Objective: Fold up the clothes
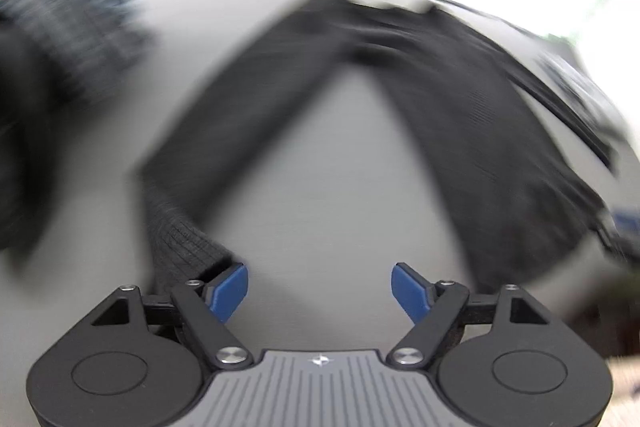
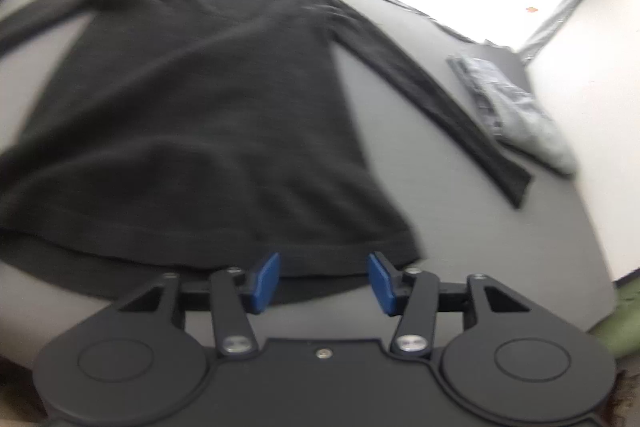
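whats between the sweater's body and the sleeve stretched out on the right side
Only bare grey table. In the right wrist view, a wedge of tabletop separates the black sweater body from its right sleeve, with nothing lying there.

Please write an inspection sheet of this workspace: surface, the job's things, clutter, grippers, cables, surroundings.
Surface: grey table.
Job's things: dark long-sleeved top spread flat, both sleeves out.
Clutter: folded grey garment at the right edge; checked cloth at the far left, blurred.
Grippers: left hand-held gripper open, beside a sleeve cuff; right hand-held gripper open, over the hem.
Cables: nothing seen.
Surroundings: bright, washed out.
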Action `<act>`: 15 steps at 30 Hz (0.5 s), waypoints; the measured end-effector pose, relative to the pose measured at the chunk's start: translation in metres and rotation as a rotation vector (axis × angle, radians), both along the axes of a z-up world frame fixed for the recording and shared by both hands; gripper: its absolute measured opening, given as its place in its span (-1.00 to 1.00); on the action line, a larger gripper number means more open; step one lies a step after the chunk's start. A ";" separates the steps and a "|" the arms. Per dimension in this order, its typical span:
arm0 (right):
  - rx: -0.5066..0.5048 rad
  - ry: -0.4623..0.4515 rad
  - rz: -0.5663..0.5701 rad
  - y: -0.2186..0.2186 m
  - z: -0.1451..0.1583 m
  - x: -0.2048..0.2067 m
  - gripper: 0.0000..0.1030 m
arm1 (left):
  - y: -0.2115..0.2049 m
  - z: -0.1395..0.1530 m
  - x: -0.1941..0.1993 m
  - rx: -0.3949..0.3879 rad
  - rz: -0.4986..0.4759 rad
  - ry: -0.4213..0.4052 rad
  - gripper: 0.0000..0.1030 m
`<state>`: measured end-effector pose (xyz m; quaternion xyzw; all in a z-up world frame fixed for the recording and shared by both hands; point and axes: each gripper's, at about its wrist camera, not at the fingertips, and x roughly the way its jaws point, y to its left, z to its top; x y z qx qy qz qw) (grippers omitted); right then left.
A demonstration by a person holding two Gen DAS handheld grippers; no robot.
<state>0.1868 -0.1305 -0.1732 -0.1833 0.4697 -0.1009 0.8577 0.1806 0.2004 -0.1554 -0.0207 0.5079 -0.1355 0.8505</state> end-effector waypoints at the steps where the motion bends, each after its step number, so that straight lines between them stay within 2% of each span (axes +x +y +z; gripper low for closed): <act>1: -0.014 -0.002 0.002 -0.010 0.000 0.002 0.10 | -0.015 -0.002 0.000 0.002 -0.063 0.005 0.56; 4: -0.027 0.000 0.045 -0.032 -0.001 0.005 0.10 | -0.065 -0.007 -0.004 0.035 -0.237 0.019 0.56; 7: -0.110 0.008 0.197 -0.042 -0.003 -0.005 0.04 | -0.104 -0.012 -0.013 0.102 -0.311 -0.002 0.56; 10: -0.224 0.032 0.376 -0.045 -0.016 -0.017 -0.07 | -0.120 -0.022 -0.012 0.125 -0.248 0.013 0.56; 13: -0.314 0.052 0.513 -0.052 -0.030 -0.028 -0.16 | -0.127 -0.029 -0.010 0.124 -0.138 0.025 0.50; 15: -0.353 0.052 0.581 -0.057 -0.036 -0.034 -0.17 | -0.128 -0.032 -0.010 0.124 -0.069 0.035 0.34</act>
